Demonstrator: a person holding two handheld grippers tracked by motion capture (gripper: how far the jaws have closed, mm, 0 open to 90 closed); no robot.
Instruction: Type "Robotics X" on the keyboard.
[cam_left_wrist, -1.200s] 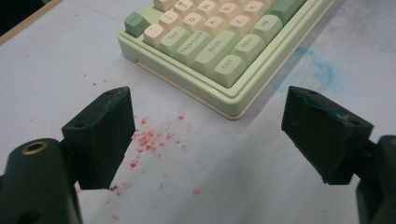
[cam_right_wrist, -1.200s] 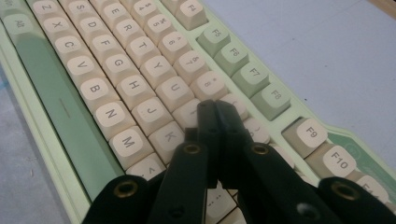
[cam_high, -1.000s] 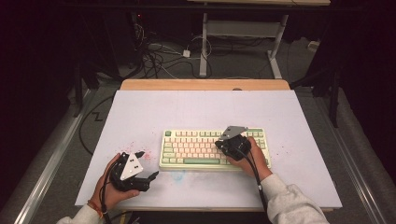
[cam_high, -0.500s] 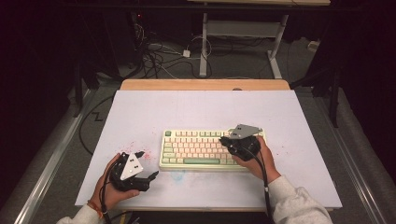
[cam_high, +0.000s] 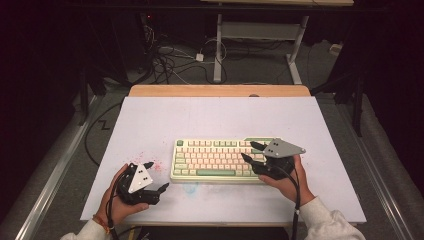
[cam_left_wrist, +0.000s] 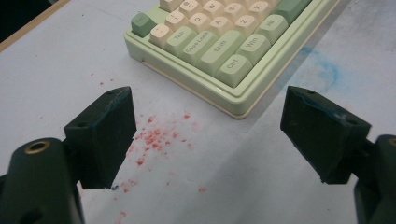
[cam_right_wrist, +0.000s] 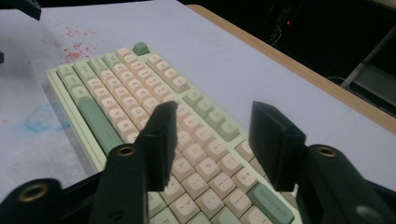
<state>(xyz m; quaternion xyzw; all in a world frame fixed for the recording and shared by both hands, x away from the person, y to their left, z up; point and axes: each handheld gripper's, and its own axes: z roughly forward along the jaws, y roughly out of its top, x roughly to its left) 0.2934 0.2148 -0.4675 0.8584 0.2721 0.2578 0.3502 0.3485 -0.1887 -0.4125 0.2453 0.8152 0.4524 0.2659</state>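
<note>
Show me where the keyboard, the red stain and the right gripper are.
keyboard (cam_high: 215, 160): high view, middle of the keys.
red stain (cam_left_wrist: 156, 140): left gripper view, densest specks.
right gripper (cam_high: 251, 151): high view, between the jaw tips.

The table (cam_high: 215, 120) is lit evenly from overhead, while the room beyond it is left almost black in the high view. Soft, short shadows are cast beside the keyboard (cam_high: 220, 160) and under the hands. No harsh glare is seen; only a mild sheen is carried by the keycaps in the left gripper view. The high view is rather soft and grainy, and fine detail on the keys is lost. In both gripper views the near jaws are rendered dark and slightly blurred, and straight edges are bent a little toward the frame borders.
</note>
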